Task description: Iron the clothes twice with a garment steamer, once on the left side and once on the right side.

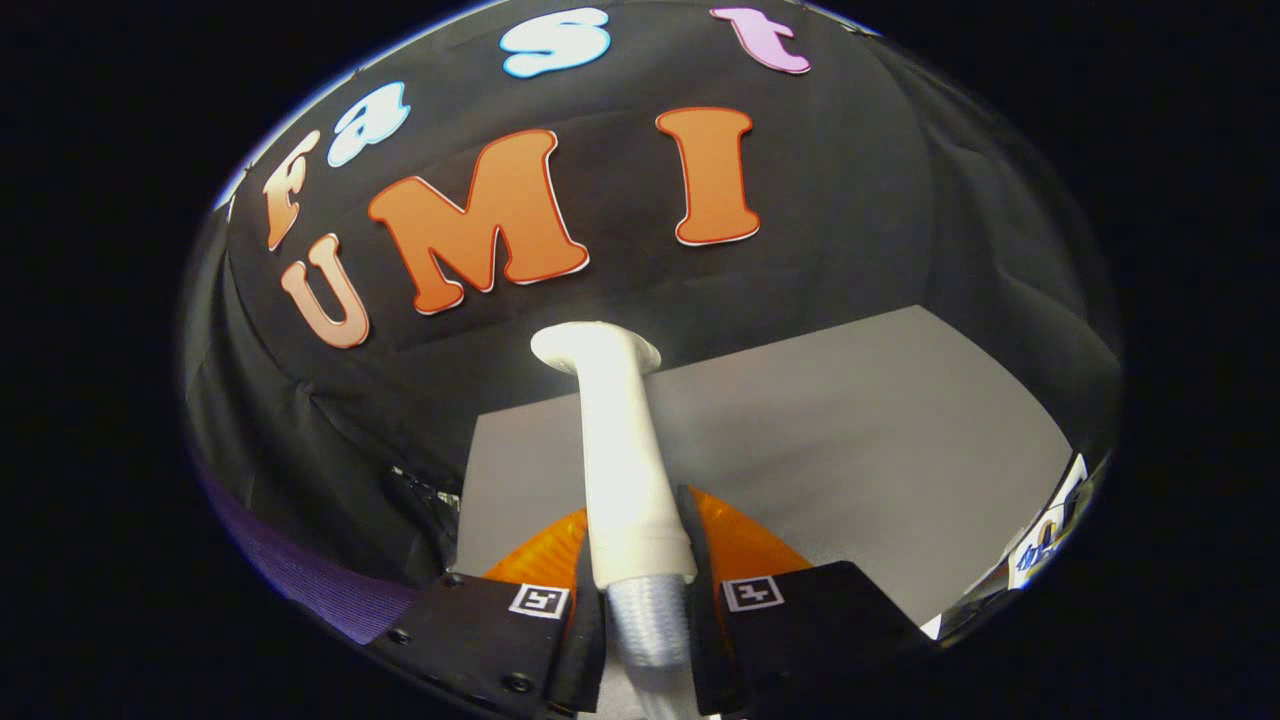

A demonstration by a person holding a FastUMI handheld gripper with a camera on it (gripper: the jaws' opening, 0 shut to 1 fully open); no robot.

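The gripper (640, 585) is clamped on the steamer (622, 470), both fingers (585, 620) pressing the sides of its white handle just above the ribbed hose (650, 622) that runs down between them. The steamer stands upright and rises beyond the fingertips, its flared head at the top against the black cloth wall (880, 200). A grey table (860, 440) lies behind it, and something orange (745, 550) shows just behind the fingers.
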